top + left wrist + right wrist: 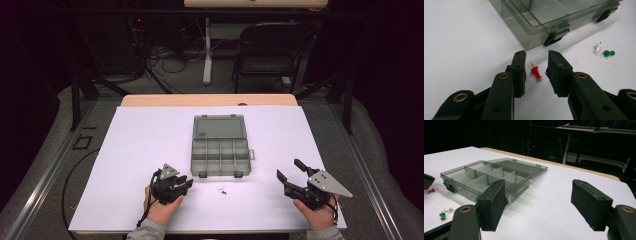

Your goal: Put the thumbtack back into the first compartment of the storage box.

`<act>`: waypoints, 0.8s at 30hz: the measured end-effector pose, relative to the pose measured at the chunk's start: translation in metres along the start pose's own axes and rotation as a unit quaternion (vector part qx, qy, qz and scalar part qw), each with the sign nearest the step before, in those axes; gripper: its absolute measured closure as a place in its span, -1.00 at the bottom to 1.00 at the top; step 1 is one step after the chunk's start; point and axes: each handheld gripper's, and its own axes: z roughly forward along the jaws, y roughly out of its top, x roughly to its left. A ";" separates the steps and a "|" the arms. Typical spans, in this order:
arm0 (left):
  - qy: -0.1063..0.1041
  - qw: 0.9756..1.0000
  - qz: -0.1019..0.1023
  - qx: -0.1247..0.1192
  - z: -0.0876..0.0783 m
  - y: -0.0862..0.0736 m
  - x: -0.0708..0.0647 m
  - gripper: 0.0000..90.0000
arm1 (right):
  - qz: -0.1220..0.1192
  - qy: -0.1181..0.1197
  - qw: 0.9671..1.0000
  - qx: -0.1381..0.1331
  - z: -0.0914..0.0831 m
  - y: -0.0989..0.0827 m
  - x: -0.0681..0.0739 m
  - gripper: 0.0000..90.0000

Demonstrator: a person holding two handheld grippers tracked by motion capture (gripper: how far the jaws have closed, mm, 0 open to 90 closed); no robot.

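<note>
Our left gripper (537,65) stands apart around the red pin (536,72), the right gripper (539,203) wide open — we'd judge it light and slippery, best pinched across its plastic head.

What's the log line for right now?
left gripper: open around red pin | right gripper: open, idle | box: open

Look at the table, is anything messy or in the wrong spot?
Yes. Three pushpins lie loose on the white table beside the open organizer box, not in its compartments: a red pushpin between the open jaws of the left tool, and a white pushpin and green pushpin close together nearby.
</note>
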 end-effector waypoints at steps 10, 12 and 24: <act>0.035 0.999 0.026 0.012 0.008 -0.003 -0.004 0.81 | -0.002 -0.001 1.000 0.002 0.000 0.000 -0.001 -0.38; 0.029 0.999 0.017 0.012 0.007 -0.002 -0.003 0.82 | 0.000 -0.001 1.000 0.002 0.000 0.000 -0.001 -0.38; -0.002 1.000 -0.022 0.012 0.005 0.000 0.007 0.89 | -0.001 -0.003 1.000 0.002 0.000 -0.001 -0.001 -0.38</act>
